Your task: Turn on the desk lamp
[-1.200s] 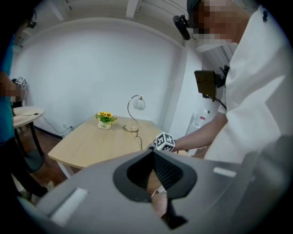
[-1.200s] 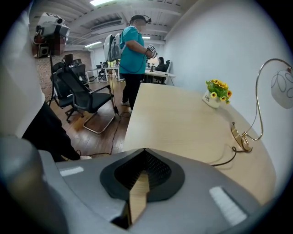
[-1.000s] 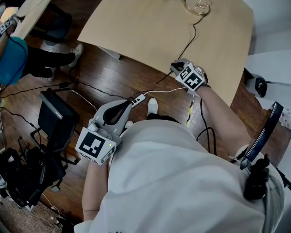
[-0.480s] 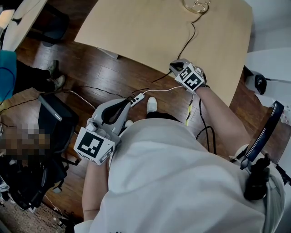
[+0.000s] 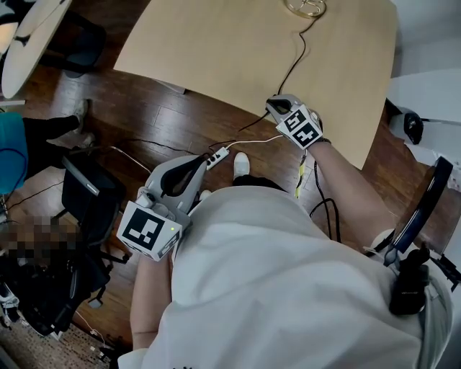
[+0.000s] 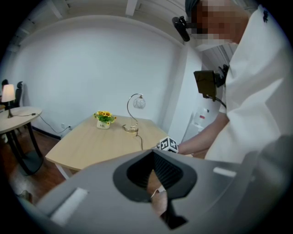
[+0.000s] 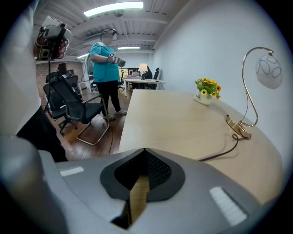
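The desk lamp (image 7: 256, 87) has a gold arched stem and a round globe shade, unlit, and stands at the far side of the light wooden table (image 7: 178, 123). In the head view only its gold base (image 5: 305, 7) shows at the top edge. Its dark cord (image 5: 295, 61) runs over the table to the near edge. My right gripper (image 5: 272, 105) hovers at that near edge beside the cord, shut and holding nothing. My left gripper (image 5: 204, 160) is shut and holding nothing, low by my body over the wooden floor. The left gripper view shows the lamp (image 6: 134, 112) far off.
A small pot of yellow flowers (image 7: 207, 91) stands on the table left of the lamp. A black office chair (image 7: 73, 107) and a person in a teal shirt (image 7: 106, 68) are off the table's left. Cables and a white lead (image 5: 220, 155) lie on the floor.
My right gripper has edged a little farther over the table's near edge. The person in teal has moved away to the left. My left gripper has hardly moved.
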Tool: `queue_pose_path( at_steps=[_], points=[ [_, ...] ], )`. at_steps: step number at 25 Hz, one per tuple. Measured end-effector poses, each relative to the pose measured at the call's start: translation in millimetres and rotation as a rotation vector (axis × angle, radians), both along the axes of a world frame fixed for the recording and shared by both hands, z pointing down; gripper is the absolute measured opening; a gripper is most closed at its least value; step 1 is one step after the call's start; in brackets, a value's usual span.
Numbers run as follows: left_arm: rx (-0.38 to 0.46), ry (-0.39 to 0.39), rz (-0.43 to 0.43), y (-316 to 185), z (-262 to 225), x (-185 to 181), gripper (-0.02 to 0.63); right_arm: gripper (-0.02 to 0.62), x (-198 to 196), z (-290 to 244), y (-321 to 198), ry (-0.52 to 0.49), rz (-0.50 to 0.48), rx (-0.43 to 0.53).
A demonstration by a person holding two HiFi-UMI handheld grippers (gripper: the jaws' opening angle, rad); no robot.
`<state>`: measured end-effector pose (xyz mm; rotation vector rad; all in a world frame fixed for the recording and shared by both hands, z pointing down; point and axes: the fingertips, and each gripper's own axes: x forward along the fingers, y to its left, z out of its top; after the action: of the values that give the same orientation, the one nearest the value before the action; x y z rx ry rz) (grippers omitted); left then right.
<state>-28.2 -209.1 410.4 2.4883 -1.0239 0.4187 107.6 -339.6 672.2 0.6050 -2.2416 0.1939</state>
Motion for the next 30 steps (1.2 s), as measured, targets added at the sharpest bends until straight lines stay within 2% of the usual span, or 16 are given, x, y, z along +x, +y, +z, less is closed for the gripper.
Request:
queue_pose_path(
  at_steps=[11, 14, 25, 30],
  points=[
    [-0.004, -0.013, -0.013, 0.5, 0.9, -0.2, 0.017, 0.000, 7.3, 7.0, 3.7, -0.154, 0.167, 0.005],
    [-0.007, -0.024, -0.016, 2.0, 1.5, -1.2, 0.017, 0.000, 7.2, 4.9, 6.1, -0.185, 0.199, 0.053],
    [0.001, -0.021, 0.001, 12.3, -0.5, -2.7, 0.017, 0.000, 4.5, 5.3, 5.6, -0.185, 0.205, 0.068],
    [0.009, -0.024, 0.021, 18.4, -3.8, -6.3, 0.017, 0.000, 7.2, 3.0, -0.2, -0.173, 0.174, 0.088]
  ],
)
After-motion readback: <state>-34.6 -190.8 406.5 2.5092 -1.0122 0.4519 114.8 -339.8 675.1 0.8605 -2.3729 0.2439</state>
